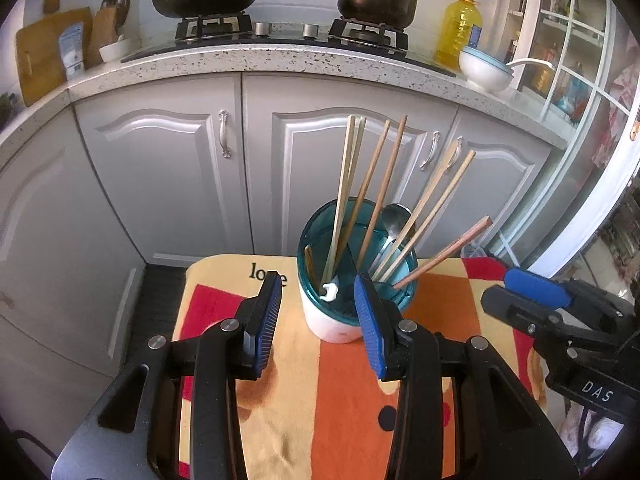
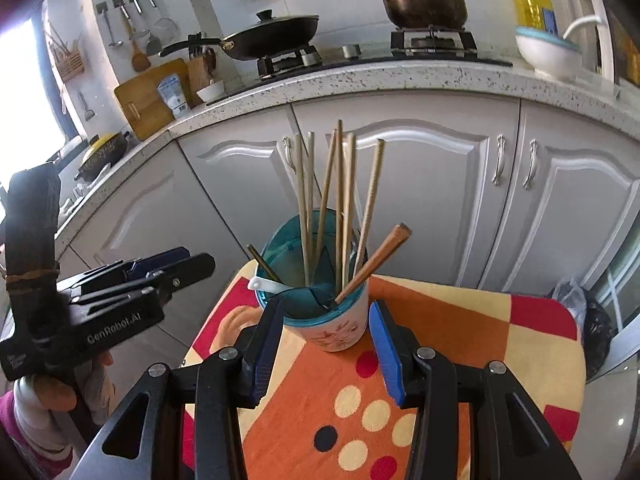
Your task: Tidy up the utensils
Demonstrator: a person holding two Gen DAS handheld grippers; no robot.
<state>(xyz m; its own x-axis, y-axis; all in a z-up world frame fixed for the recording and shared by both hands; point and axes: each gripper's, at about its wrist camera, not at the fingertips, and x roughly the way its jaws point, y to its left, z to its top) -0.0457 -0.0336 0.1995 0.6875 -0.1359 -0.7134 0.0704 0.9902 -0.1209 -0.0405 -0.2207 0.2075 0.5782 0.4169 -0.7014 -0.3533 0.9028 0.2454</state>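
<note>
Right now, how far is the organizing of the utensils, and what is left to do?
Looks nearly done: the wooden chopsticks, a metal spoon and a white ceramic spoon stand in the teal-rimmed white holder. In hand: nothing; the left gripper and right gripper are open and empty. Left: no loose utensil shows on the patterned orange cloth.

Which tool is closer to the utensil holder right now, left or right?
Too close to call. The left tool and the right tool both hang open and empty just short of the utensil holder on the near side, the left tool off to its left.
</note>
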